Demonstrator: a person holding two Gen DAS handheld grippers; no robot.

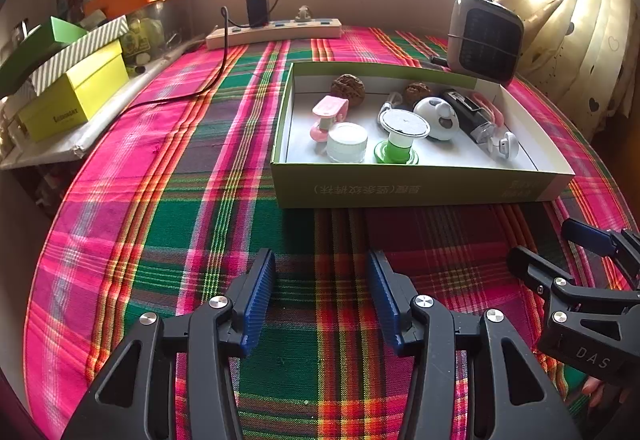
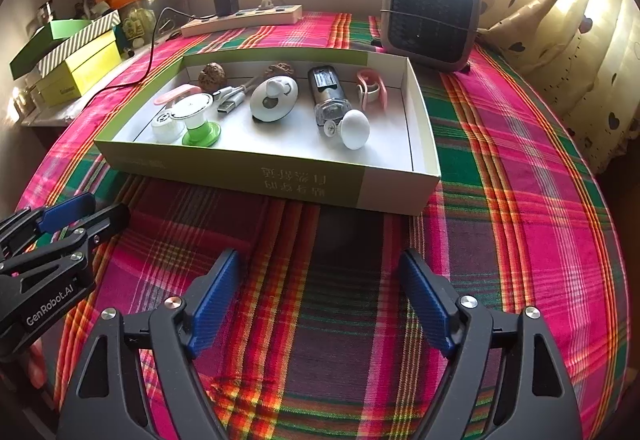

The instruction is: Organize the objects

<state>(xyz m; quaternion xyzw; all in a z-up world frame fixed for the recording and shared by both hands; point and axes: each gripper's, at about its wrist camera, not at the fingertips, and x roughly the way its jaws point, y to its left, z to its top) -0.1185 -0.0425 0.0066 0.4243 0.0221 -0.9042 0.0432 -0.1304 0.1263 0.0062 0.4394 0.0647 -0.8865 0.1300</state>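
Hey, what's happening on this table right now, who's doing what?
A person is tidying small things into a shallow box on a plaid tablecloth. Both handheld grippers hang over the bare cloth in front of the box, holding nothing: the left gripper is open, the right gripper open wider. Inside the box lie two walnuts, a green spool, a white jar, a USB cable and other bits. A small heater stands behind it.
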